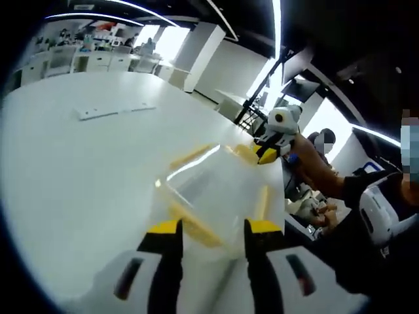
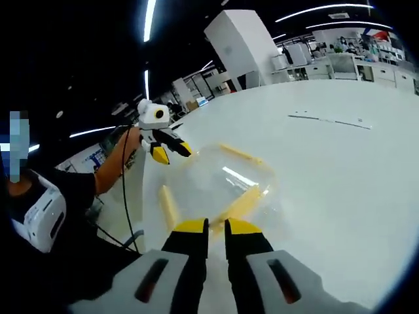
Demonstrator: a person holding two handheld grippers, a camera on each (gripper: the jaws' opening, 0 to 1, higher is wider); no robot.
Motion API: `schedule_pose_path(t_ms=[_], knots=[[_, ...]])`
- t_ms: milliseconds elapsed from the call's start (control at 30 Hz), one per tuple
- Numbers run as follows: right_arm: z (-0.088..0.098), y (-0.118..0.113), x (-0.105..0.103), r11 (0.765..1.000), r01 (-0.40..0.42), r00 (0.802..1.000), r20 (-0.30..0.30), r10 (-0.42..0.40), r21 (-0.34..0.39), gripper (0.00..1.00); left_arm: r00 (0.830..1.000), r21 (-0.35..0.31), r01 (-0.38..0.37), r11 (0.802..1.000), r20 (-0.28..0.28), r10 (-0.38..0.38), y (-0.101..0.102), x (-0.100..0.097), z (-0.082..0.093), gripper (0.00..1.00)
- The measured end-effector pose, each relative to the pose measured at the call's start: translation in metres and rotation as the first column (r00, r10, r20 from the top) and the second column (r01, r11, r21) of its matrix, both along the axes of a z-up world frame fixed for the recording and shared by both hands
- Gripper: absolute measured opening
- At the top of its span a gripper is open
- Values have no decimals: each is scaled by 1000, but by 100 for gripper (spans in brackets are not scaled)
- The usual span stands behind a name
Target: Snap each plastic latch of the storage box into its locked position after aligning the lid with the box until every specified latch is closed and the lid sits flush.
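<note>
Storage box (image 1: 216, 190): clear plastic, with a clear lid and yellow latches along its sides, standing on a large white table (image 1: 85, 170) near the table's edge, between the two grippers. The lid appears to be on and roughly lined up, though the glare on the plastic makes it hard to tell whether it sits flush. Progress, as a judgement: the closing stage is under way. The left gripper (image 1: 213, 229) has its jaws spread moderately, straddling one yellow latch (image 1: 193, 226) on the near side, touching or just short of it; that latch looks not yet pressed home. The right gripper (image 2: 217, 227) has its jaws drawn narrow, tips at another yellow latch (image 2: 241, 204) on the opposite side; whether they pinch it or only press on it cannot be told. Remaining latches lie along the other edges, and their locked or loose state is not readable. A thin white strip (image 1: 111, 111) lies well apart on the table.
</note>
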State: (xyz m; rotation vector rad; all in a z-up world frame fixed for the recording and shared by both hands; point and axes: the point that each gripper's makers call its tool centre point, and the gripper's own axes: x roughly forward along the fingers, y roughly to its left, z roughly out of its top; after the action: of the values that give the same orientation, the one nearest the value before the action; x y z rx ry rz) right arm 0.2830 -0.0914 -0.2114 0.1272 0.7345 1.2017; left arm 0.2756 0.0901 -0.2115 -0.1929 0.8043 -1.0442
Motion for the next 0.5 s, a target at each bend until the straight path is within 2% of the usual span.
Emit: schedule_pose_path(t_ms=[100, 333, 500], knots=[[0, 2, 0, 1000, -5, 1000, 4, 5, 1, 10, 1000, 15, 14, 1000, -2, -14, -1, -4, -5, 37], [-1, 2, -1, 1000, -14, 1000, 7, 14, -12, 9, 1000, 32, 13, 999, 8, -13, -1, 0, -10, 37], [-1, -3, -1, 1000, -8, 1000, 2, 8, -6, 6, 999, 32, 20, 999, 46, -22, 4, 2, -3, 35]])
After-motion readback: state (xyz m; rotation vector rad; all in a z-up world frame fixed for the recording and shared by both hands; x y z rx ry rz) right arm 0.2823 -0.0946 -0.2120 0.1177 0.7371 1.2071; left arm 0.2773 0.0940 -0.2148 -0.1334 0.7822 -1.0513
